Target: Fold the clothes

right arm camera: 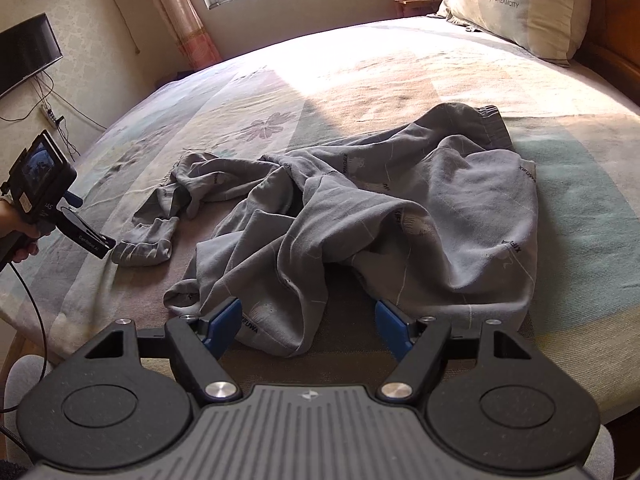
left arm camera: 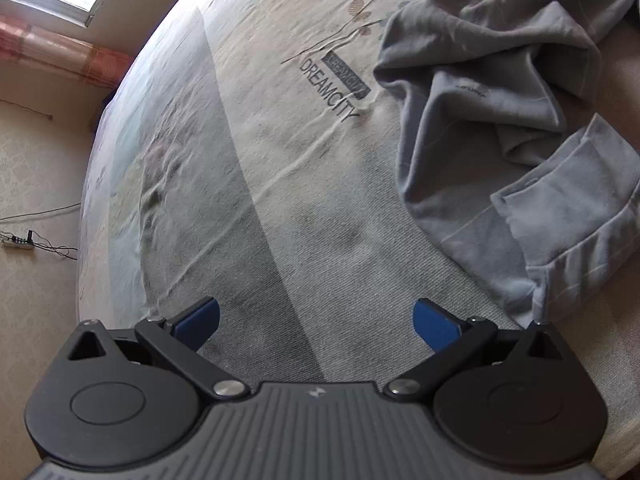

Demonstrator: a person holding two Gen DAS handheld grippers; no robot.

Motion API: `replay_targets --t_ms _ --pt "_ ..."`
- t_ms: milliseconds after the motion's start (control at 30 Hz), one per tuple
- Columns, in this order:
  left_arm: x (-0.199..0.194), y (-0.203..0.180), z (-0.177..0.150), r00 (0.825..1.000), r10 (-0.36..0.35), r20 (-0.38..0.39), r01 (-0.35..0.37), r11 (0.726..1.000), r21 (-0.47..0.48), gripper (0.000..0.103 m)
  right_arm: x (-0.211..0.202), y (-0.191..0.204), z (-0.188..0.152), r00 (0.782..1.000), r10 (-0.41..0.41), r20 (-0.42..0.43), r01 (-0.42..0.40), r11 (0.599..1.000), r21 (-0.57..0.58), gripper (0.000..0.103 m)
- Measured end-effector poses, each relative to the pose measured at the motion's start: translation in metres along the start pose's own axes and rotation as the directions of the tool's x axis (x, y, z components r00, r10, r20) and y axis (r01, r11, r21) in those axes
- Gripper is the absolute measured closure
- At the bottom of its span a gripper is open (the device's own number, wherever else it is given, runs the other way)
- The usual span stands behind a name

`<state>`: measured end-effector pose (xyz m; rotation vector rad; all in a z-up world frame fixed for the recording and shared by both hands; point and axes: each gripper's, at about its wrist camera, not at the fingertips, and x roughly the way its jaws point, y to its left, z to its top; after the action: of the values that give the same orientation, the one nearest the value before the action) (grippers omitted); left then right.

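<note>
Pillow [right arm camera: 516, 4] beyond crumpled grey garment [right arm camera: 360, 208]; wall-side power strip [left arm camera: 17, 242].

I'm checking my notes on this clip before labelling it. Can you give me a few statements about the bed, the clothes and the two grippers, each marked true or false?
1. The grey garment lies crumpled on the bed. True.
2. The left gripper is shut on a cuff. False: its fingers are apart with only the sheet between them.
3. The right gripper is open, with the garment's near edge between its fingers. True.
4. A pillow lies at the far right of the bed. True.
5. The garment is already folded flat. False: it is bunched and twisted.
6. The left gripper rests on the pillow. False: it is beside a cuff.
</note>
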<state>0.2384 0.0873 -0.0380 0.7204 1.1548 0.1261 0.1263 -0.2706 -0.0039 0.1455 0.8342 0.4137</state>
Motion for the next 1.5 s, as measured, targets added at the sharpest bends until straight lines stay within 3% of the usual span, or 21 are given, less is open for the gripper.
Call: replay_targets --t_ms 133,267,333,533,700,867,967,1067,1200,1300,1500 --pt "-0.027 0.002 0.01 0.987 -0.109 0.115 0.117 0.991 -0.069 0.001 0.002 0.009 0.002 1.0 0.021 -0.005 -0.021 1.0 -0.023 0.025" --pt "-0.045 -0.03 0.04 0.954 -0.204 0.221 0.217 0.976 -0.035 0.001 0.004 0.018 0.004 0.999 0.041 -0.01 -0.041 0.998 -0.045 0.021" --pt "-0.04 -0.048 0.056 0.949 -0.213 0.231 0.223 0.975 -0.015 0.001 0.005 0.027 0.008 0.999 0.05 -0.011 -0.05 0.996 -0.072 0.02" --pt "-0.005 -0.065 0.073 0.968 -0.127 0.216 0.139 0.989 -0.04 0.0 0.007 0.035 0.015 0.998 0.059 0.001 -0.059 0.995 -0.085 0.019" --pt "0.001 -0.019 0.089 0.975 -0.01 0.221 0.033 0.994 -0.103 0.0 0.009 0.022 0.013 1.0 0.029 0.0 -0.029 0.998 -0.057 0.018" --pt "0.0 0.016 0.124 0.965 0.065 0.254 -0.016 0.982 -0.19 0.0 0.016 0.014 0.011 1.0 0.012 -0.014 -0.013 1.0 -0.025 0.018" --pt "0.004 0.006 0.131 0.969 0.007 0.249 0.043 0.98 -0.196 0.001 0.018 0.011 0.01 1.0 0.008 -0.018 -0.008 1.0 -0.013 0.018" --pt "0.012 -0.019 0.12 0.973 -0.011 0.231 0.048 0.987 -0.155 0.001 0.016 0.011 0.009 1.0 0.006 -0.015 -0.006 1.0 -0.016 0.018" --pt "0.022 -0.034 0.099 0.978 0.041 0.206 -0.006 0.986 -0.166 0.001 0.014 0.01 0.009 1.0 0.001 -0.009 -0.002 1.0 -0.022 0.018" --pt "0.03 -0.031 0.092 0.98 0.079 0.18 -0.042 0.979 -0.201 0.0 0.012 0.01 0.009 1.0 -0.002 -0.006 0.002 1.0 -0.027 0.018" --pt "0.033 0.005 0.089 0.969 0.201 0.143 -0.168 0.962 -0.214 0.0 0.009 0.009 0.008 1.0 -0.008 0.002 0.008 0.999 -0.036 0.018"
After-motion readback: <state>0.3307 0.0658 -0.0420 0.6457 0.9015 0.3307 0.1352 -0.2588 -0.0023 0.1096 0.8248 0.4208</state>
